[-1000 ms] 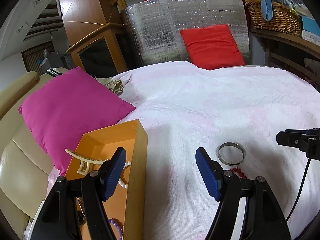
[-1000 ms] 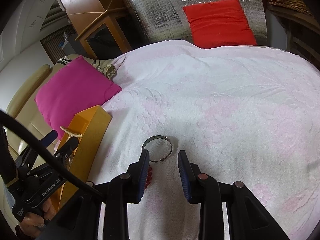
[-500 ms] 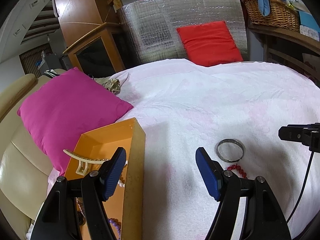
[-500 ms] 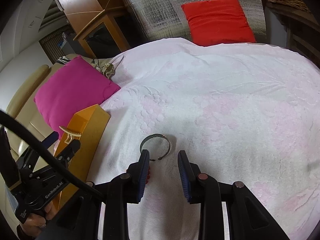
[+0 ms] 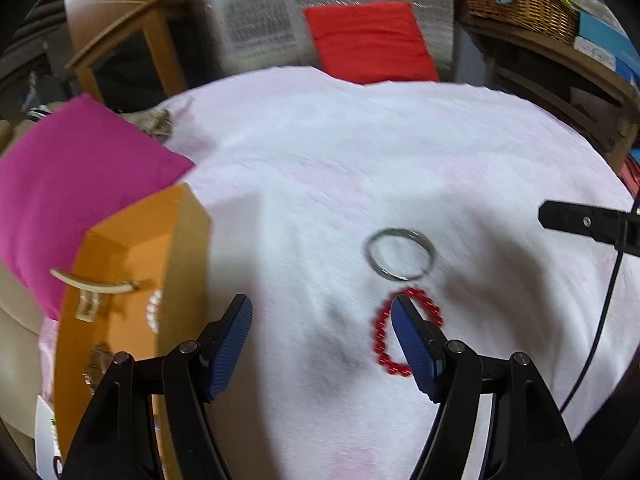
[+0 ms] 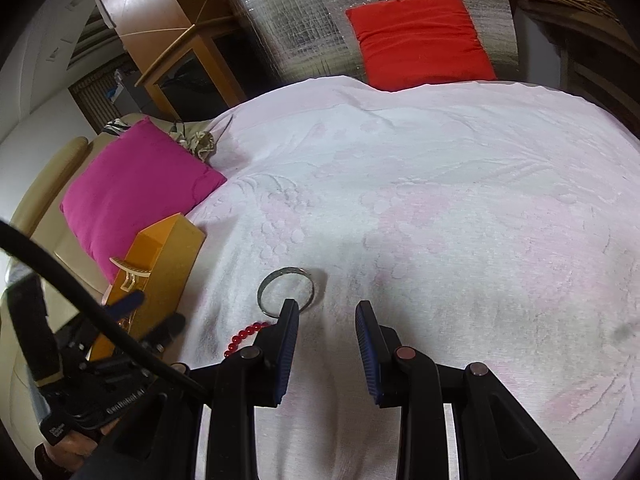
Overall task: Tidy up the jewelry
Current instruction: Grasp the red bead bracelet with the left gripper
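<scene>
The left gripper (image 5: 322, 340) hung spread and empty over the red bead bracelet (image 5: 404, 330) on the white cloth (image 5: 360, 152) — light, limp, rolling — best pinched across one strand.

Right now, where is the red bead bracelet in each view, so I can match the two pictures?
Left wrist: the red bead bracelet lies on the white cloth, lower right of centre, partly behind the left claw's right finger.
Right wrist: bracelet lower left of centre, mostly hidden behind the right claw's left finger.
Shared landmark: the metal bangle, just beyond it.
</scene>
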The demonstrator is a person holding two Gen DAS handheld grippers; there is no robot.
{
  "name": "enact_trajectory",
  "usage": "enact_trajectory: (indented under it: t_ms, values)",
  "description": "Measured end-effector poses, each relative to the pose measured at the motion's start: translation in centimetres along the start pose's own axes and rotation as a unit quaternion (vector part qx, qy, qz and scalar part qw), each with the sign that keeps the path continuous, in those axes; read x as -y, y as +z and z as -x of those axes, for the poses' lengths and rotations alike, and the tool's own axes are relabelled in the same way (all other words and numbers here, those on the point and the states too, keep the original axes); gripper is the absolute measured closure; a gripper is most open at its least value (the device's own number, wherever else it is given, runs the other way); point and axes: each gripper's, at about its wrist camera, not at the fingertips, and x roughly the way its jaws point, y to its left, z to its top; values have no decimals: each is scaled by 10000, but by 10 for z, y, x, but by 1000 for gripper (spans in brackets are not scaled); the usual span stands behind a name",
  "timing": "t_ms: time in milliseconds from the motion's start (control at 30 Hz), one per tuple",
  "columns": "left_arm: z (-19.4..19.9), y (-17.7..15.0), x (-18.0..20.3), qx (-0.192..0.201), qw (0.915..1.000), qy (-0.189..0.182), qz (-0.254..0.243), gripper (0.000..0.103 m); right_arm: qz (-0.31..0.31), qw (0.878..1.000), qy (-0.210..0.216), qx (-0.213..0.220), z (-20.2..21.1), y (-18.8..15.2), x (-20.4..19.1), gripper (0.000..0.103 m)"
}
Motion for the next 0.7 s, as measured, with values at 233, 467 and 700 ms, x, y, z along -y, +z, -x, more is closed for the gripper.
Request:
enact_trajectory:
  t_ms: [233,467,700]
  values:
    - [-14,-5,13,-321,9989,-340,-31,30,-15,10000,-38,-9,4,1,8,71]
    - [-28,-9,12,-629,9972,-391,36,30,-69,10000,-52,-41,5,0,14,71]
    - [-35,-12,12,-740,9955,-557,182,30,3,9999,-63,-104,5,-3,15,71]
